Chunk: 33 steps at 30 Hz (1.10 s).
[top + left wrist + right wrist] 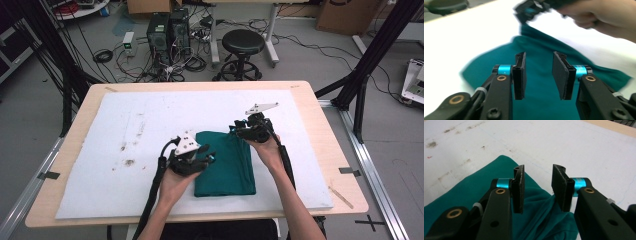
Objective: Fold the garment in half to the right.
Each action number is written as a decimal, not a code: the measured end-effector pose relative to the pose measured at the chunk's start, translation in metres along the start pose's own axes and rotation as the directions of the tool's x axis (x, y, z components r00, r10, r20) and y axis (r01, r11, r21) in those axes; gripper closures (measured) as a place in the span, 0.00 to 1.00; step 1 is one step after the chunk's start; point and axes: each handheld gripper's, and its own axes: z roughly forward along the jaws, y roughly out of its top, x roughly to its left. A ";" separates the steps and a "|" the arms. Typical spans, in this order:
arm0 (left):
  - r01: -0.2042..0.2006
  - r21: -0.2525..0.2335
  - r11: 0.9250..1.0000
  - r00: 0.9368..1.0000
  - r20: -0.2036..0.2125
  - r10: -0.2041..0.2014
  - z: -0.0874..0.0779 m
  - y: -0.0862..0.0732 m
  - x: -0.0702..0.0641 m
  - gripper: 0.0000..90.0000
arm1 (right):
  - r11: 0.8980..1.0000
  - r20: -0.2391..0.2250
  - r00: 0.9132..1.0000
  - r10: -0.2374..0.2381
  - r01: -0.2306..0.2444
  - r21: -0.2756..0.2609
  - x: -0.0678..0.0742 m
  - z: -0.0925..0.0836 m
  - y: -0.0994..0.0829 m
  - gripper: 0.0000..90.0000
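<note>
Two hand-held grippers hover over a folded teal cloth on a white mat.

The cloth (225,162) lies near the middle of the mat (125,150), which covers a wooden table (330,145). The left gripper (207,159) sits at the cloth's left edge, its jaws spread apart above the fabric with nothing between the pads (520,75). The right gripper (235,129) sits at the cloth's far right corner, its jaws also spread, pinching nothing; rumpled fabric shows just below them. Beyond the table, past the cloth, stands a black stool (243,42).
</note>
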 end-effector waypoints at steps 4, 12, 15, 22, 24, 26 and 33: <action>0.032 0.016 0.999 0.999 -0.029 -0.032 0.004 0.004 0.021 0.75 | 1.000 0.028 0.999 0.023 -0.024 0.008 -0.001 -0.001 -0.002 0.70; 0.114 0.040 0.993 0.991 -0.070 -0.111 0.033 0.004 0.051 0.82 | 0.998 0.074 0.995 0.062 -0.064 0.025 -0.010 -0.002 -0.013 0.69; 0.125 0.072 0.990 0.990 -0.081 -0.119 0.048 -0.001 0.057 0.83 | 0.997 0.097 0.994 0.059 -0.063 0.042 -0.010 -0.001 -0.015 0.69; 0.134 0.120 0.984 0.986 -0.112 -0.121 0.056 -0.007 0.063 0.82 | 0.986 0.200 0.978 0.064 -0.093 0.140 -0.023 0.003 -0.030 0.69; 0.135 0.102 0.986 0.986 -0.116 -0.123 0.054 -0.006 0.064 0.82 | 0.982 0.191 0.976 0.101 -0.128 0.137 -0.028 0.000 -0.035 0.68; 0.140 0.076 0.987 0.985 -0.115 -0.131 0.053 -0.005 0.065 0.82 | 0.985 0.181 0.975 0.125 -0.144 0.098 -0.029 -0.005 -0.036 0.68; 0.157 0.112 0.981 0.982 -0.124 -0.143 0.069 -0.011 0.072 0.82 | 0.989 0.167 0.976 0.138 -0.146 0.035 -0.025 0.000 -0.028 0.71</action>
